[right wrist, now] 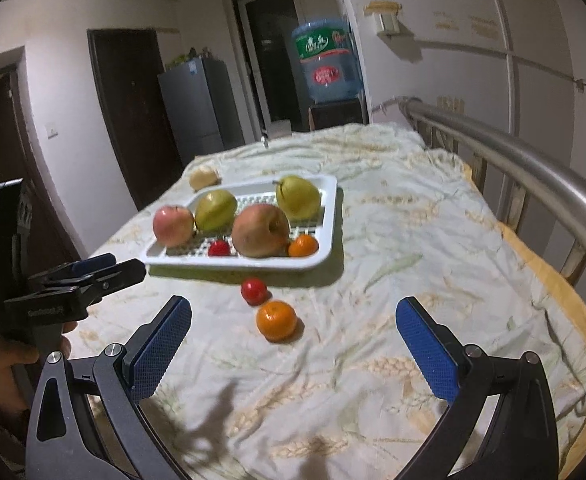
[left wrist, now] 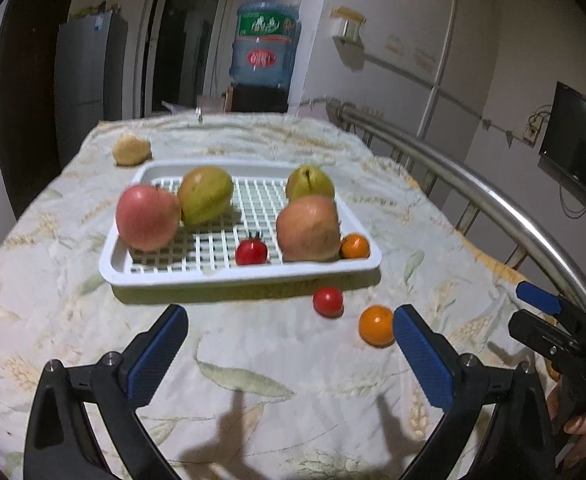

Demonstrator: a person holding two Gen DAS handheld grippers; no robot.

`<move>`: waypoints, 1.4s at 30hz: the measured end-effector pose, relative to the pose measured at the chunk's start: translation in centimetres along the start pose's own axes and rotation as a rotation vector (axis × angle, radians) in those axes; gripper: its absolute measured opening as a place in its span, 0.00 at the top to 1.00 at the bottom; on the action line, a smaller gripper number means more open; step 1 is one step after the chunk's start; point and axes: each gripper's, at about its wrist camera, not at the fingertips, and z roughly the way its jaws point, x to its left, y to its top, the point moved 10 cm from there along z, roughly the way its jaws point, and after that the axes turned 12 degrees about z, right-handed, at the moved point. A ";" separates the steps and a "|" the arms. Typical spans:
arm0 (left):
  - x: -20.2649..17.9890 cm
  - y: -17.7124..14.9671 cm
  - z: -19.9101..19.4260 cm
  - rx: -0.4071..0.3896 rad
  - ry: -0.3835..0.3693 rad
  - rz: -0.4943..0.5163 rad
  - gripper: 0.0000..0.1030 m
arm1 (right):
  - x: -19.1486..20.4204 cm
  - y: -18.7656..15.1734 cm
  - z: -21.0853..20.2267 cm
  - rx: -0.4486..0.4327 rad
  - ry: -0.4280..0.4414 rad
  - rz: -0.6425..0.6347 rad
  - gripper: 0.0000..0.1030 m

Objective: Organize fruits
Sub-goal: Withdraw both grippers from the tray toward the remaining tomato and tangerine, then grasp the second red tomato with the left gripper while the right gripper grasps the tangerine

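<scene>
While both pairs of tongs hover above the bed (left wrist: pixel 253 360), the white tray (left wrist: pixel 237 276) serves as the landmark for everything else. Left of the tray's far corner, off on the bedspread, lies a small tan fruit (left wrist: pixel 131 150), blurred. Inside the tray, at its left end, sits a pink apple (left wrist: pixel 147 218), touching a yellow-green pear (left wrist: pixel 205 195) just behind it. Near the tray's front rim, around the middle, rests a cherry tomato (left wrist: pixel 251 252). Toward the tray's right end stands a second, paler apple (left wrist: pixel 308 229), with another pear (left wrist: pixel 310 182) behind it and a small orange (left wrist: pixel 355 246) tucked beside it in the front right corner.

In front of the tray, on the bedspread, a loose cherry tomato (right wrist: pixel 253 290) lies near the rim, and a loose orange (right wrist: pixel 276 320) sits just beside it, further from the tray.

The left tongs (left wrist: pixel 289 356) are spread wide with nothing between the blue pads, pointed at the tray's front. The right tongs (right wrist: pixel 293 344) are likewise spread wide and hold nothing, with the loose orange ahead of the gap between the pads.

Right of the tray runs the bed's metal rail (right wrist: pixel 533 172). Beyond the tray's far side stand a grey fridge (right wrist: pixel 199 108) and a blue water bottle (right wrist: pixel 327 66).
</scene>
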 end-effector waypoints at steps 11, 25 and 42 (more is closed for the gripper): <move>-0.7 -2.0 5.3 0.131 -0.047 -0.038 0.00 | -0.6 -2.6 3.1 0.103 -0.043 -0.050 0.00; -2.1 -1.5 9.9 0.194 -0.037 -0.004 0.00 | 0.1 -4.6 6.9 0.198 -0.090 -0.124 0.00; -2.1 -1.3 12.6 0.224 -0.028 0.010 0.08 | 0.3 -5.2 10.6 0.245 -0.139 -0.152 0.07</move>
